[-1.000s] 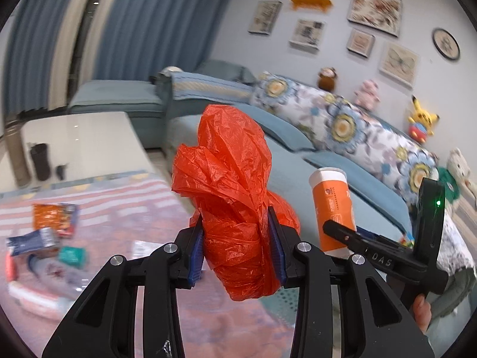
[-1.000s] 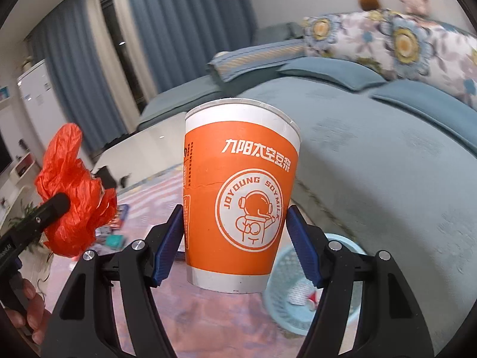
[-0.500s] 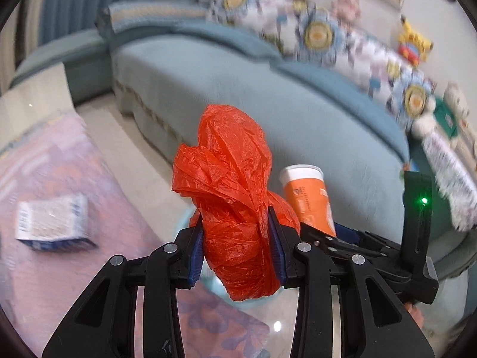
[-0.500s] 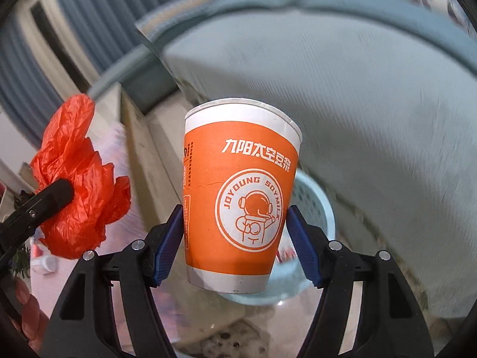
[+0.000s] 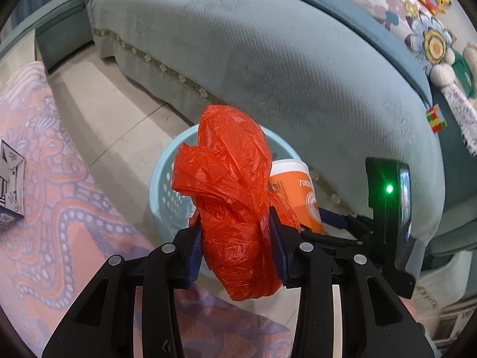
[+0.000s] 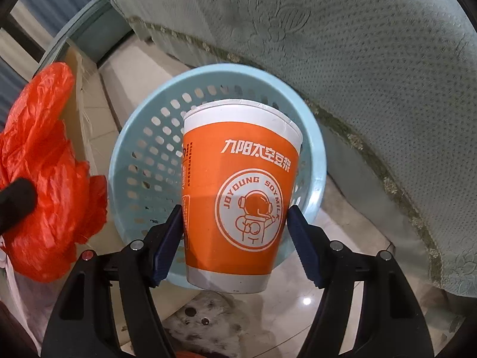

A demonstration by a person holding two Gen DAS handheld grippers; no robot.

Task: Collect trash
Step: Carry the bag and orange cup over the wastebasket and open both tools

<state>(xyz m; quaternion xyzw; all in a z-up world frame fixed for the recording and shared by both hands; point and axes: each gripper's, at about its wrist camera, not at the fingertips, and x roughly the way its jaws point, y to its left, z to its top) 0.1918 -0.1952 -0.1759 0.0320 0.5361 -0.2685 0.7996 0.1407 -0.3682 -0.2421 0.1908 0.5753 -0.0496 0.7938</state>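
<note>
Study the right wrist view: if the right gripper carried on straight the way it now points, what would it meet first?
Probably the light blue basket. The right gripper, clamped on the orange paper cup, points down into the basket's opening, so the cup would likely reach its inside first. Depth is hard to judge here.

Tiled floor bears the blue basket; perhaps a rug's edge.

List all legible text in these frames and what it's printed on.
"JOYOUNG SOYMILK": round astronaut badge on the orange cup.
"九阳太空豆浆": white characters above that badge.
Vertical small print on the cup's left side: too small to read.
Box at the left wrist view's edge: print too small to read.
</note>
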